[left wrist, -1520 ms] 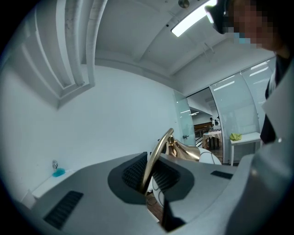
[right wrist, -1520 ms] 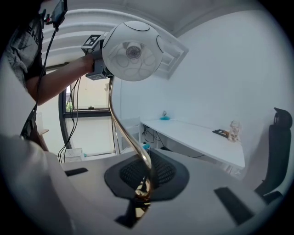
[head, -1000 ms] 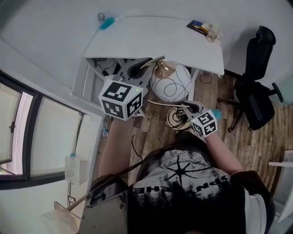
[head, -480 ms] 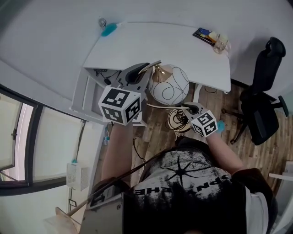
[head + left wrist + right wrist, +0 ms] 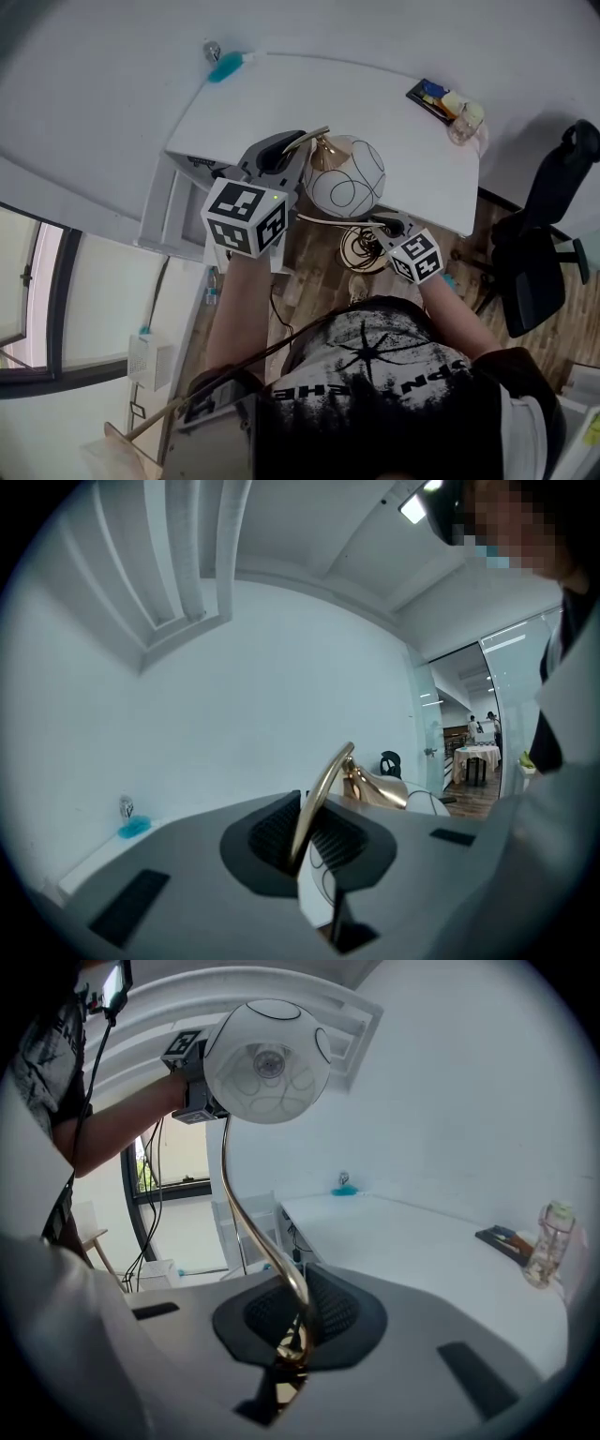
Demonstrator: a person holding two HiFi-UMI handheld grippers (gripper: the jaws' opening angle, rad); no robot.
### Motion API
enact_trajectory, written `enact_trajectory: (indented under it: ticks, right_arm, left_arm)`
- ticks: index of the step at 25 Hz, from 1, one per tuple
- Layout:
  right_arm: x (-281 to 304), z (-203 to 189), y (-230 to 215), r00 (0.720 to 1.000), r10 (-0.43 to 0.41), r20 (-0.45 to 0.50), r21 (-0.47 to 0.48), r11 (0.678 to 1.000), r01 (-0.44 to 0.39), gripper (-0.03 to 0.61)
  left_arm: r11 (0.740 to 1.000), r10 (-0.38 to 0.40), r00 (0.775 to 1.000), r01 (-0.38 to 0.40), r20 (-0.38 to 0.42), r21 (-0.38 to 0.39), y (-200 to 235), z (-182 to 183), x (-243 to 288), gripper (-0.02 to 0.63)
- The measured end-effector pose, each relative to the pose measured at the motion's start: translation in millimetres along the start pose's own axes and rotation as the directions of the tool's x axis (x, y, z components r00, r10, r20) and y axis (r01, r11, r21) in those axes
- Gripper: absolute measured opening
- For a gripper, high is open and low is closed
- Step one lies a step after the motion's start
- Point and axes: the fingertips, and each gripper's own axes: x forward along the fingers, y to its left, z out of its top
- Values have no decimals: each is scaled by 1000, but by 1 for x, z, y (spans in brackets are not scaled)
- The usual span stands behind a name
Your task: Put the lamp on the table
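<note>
Left gripper [image 5: 281, 155] and right gripper [image 5: 394, 225] clamp lamp [image 5: 345, 175] by white table [image 5: 309, 94] (wood floor [image 5: 314, 267]).

In the head view the table [image 5: 309, 103] fills the upper middle, with a bottle [image 5: 466, 120] at its right end. The lamp [image 5: 345, 176] hangs at the table's near edge, between the left gripper [image 5: 281, 157] on its left and the right gripper [image 5: 389, 225] lower right. A chair [image 5: 534, 281] stands at the frame's right edge.
</note>
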Motion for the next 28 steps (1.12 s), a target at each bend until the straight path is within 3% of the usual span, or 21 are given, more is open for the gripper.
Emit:
enact_trajectory:
  ticks: [12, 28]
  right_arm:
    - [33, 16, -87, 999, 41, 12, -6, 999, -41, 18]
    - [61, 28, -126, 999, 50, 15, -4, 999, -49, 20]
  left_arm:
    - [999, 36, 999, -36, -19, 5, 28, 6, 83, 29]
    - [999, 44, 999, -44, -30, 1, 56, 7, 122, 29]
